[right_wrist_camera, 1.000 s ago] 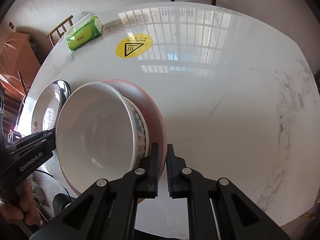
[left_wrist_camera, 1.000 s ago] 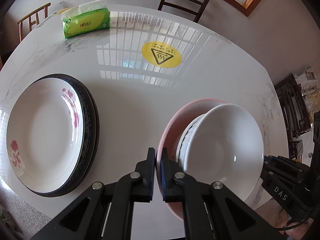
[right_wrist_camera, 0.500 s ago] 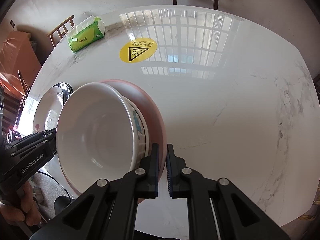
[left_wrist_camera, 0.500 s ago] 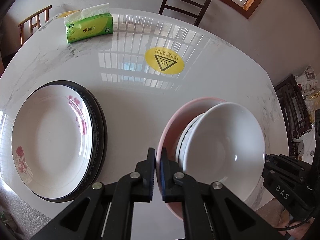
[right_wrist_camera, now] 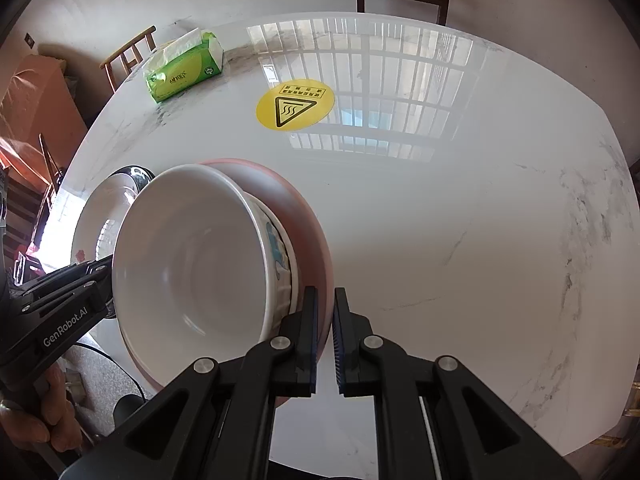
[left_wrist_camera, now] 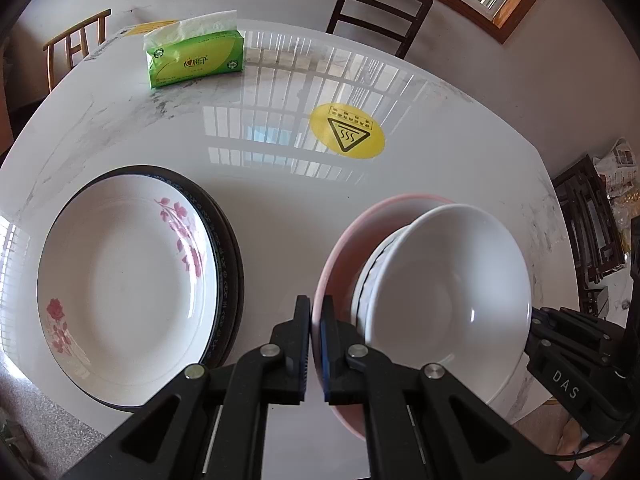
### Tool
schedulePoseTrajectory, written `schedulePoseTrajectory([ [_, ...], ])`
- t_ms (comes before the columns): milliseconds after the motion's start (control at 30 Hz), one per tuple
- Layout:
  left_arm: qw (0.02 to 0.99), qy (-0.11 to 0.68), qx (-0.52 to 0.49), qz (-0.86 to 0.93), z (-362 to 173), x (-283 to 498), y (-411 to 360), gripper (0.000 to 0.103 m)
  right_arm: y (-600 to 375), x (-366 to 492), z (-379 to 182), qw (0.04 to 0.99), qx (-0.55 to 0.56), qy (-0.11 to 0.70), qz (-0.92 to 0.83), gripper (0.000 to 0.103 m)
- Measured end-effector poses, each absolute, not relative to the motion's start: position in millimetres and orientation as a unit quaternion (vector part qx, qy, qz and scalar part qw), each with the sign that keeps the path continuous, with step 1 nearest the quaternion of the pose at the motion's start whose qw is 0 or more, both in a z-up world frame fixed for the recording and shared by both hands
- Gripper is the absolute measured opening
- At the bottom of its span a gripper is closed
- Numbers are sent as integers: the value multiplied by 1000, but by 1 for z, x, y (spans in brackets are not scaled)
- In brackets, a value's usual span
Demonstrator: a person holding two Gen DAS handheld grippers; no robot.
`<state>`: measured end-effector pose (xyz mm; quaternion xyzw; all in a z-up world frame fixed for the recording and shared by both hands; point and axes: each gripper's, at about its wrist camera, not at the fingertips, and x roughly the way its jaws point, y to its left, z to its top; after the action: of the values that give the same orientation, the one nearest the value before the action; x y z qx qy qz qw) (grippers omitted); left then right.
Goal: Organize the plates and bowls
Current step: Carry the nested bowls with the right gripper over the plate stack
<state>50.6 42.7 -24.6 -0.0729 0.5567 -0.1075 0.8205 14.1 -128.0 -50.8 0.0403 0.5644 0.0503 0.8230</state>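
A pink bowl (left_wrist_camera: pixel 352 224) holds a patterned bowl (left_wrist_camera: pixel 370 270) and a plain white bowl (left_wrist_camera: pixel 448 284) nested in it. My left gripper (left_wrist_camera: pixel 316 312) is shut on the pink bowl's left rim. My right gripper (right_wrist_camera: pixel 325 304) is shut on its right rim (right_wrist_camera: pixel 312 216); the white bowl (right_wrist_camera: pixel 188 264) fills the left of that view. The stack hangs above the white marble table (left_wrist_camera: pixel 280 208). A white plate with pink flowers (left_wrist_camera: pixel 120 280) lies on a dark-rimmed plate (left_wrist_camera: pixel 232 264) to the left.
A green tissue pack (left_wrist_camera: pixel 196 60) lies at the table's far left. A yellow heat-warning sticker (left_wrist_camera: pixel 347 136) is on the tabletop beyond the bowls. Chairs (left_wrist_camera: pixel 380 12) stand behind the table. A dark wooden rack (left_wrist_camera: pixel 592 232) stands off the right edge.
Both grippers have carried the bowl stack forward over the table; the tissue pack and sticker appear nearer. The grip on the pink bowl is unchanged.
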Motion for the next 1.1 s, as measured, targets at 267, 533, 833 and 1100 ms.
schedulePoseTrajectory([
  [267,823,554,-78,-102,-15,48,48,1,-119,20,-44,824,35,562,54,10],
  [533,827,549,-81,-94,-6,48,54,1,-111,25,-36,827,30,559,59,10],
  [833,830,545,-82,-84,1,50,63,1,-101,31,-25,831,21,552,63,10],
  [1100,830,546,-85,-78,0,54,72,0,-96,35,-25,829,18,554,68,10],
])
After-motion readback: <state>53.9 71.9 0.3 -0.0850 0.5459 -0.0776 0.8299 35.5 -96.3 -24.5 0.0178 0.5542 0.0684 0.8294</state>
